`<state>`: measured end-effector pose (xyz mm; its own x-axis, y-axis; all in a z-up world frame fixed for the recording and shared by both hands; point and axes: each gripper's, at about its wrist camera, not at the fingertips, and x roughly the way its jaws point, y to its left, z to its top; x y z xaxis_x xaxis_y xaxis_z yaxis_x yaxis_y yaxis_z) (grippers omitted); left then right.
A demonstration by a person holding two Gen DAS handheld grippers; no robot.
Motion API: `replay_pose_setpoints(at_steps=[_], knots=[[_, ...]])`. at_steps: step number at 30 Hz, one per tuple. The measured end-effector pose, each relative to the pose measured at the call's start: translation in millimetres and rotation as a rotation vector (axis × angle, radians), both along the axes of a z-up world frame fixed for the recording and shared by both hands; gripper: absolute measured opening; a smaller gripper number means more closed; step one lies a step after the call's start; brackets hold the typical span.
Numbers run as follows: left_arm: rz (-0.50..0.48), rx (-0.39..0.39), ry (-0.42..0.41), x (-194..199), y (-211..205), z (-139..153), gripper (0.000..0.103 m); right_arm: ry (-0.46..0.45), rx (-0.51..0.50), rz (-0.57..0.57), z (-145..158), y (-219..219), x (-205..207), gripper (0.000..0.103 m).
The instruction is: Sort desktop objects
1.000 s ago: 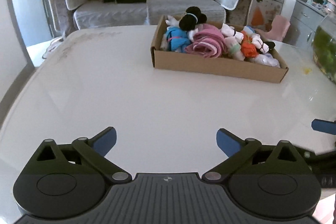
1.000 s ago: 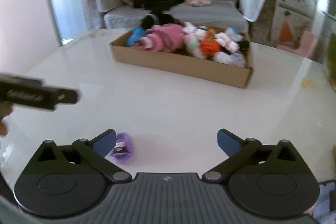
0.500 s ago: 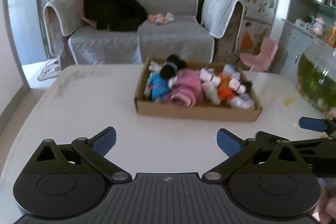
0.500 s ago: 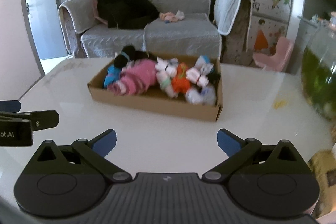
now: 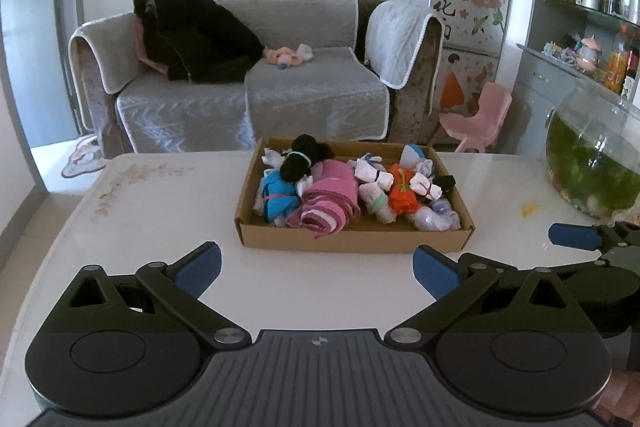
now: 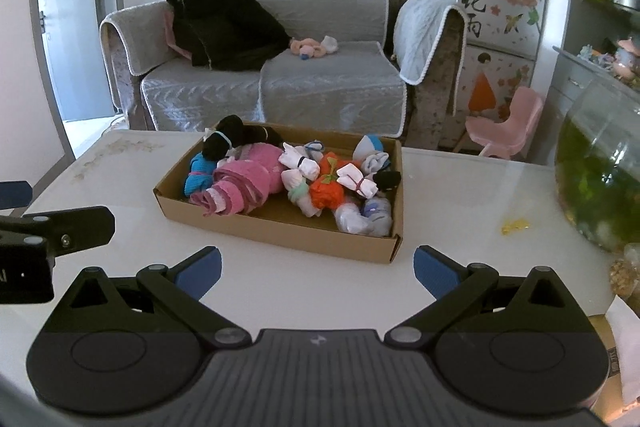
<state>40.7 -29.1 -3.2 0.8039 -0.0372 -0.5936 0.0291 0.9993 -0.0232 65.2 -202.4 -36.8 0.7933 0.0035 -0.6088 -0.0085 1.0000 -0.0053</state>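
Fish bowl (image 5: 592, 163) cut off at right edge (both views)

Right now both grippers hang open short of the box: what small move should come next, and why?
Probably ease the right gripper forward toward the cardboard box. Its jaws stand open and empty, the rolled bundles such as the orange one already lie inside, and bare table lies between. The left gripper is equally open and empty.

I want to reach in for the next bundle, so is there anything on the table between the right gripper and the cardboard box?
Nothing visible. Only bare white table lies between the open right gripper and the near wall of the cardboard box. The left gripper sits off to the side, and the fish bowl stands well clear.
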Motion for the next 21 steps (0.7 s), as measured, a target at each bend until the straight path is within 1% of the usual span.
replay_pose_setpoints(at_steps=[3, 8, 10, 12, 17, 21], knots=[[-0.007, -0.001, 0.01, 0.5, 0.1, -0.8, 0.103, -0.005, -0.008, 0.0, 1.0, 0.8, 0.3, 0.102], [-0.004, -0.027, 0.039, 2.7, 3.7, -1.2, 0.103, -0.006, -0.005, 0.002, 1.1, 0.7, 0.4, 0.102], [0.018, 0.003, 0.02, 0.4, 1.9, -0.7, 0.103, -0.009, -0.003, 0.005, 0.8, 1.3, 0.2, 0.102], [0.021, 0.017, 0.009, -1.3, 0.4, 0.0, 0.103, -0.009, -0.002, 0.006, -0.6, 2.2, 0.2, 0.102], [0.033, 0.026, 0.0, -1.9, 1.0, 0.3, 0.103, -0.001, -0.002, 0.006, -4.0, 3.5, 1.5, 0.102], [0.022, 0.022, -0.001, -1.4, 4.4, -1.1, 0.103, -0.005, -0.002, 0.005, -4.3, 4.3, 1.3, 0.102]])
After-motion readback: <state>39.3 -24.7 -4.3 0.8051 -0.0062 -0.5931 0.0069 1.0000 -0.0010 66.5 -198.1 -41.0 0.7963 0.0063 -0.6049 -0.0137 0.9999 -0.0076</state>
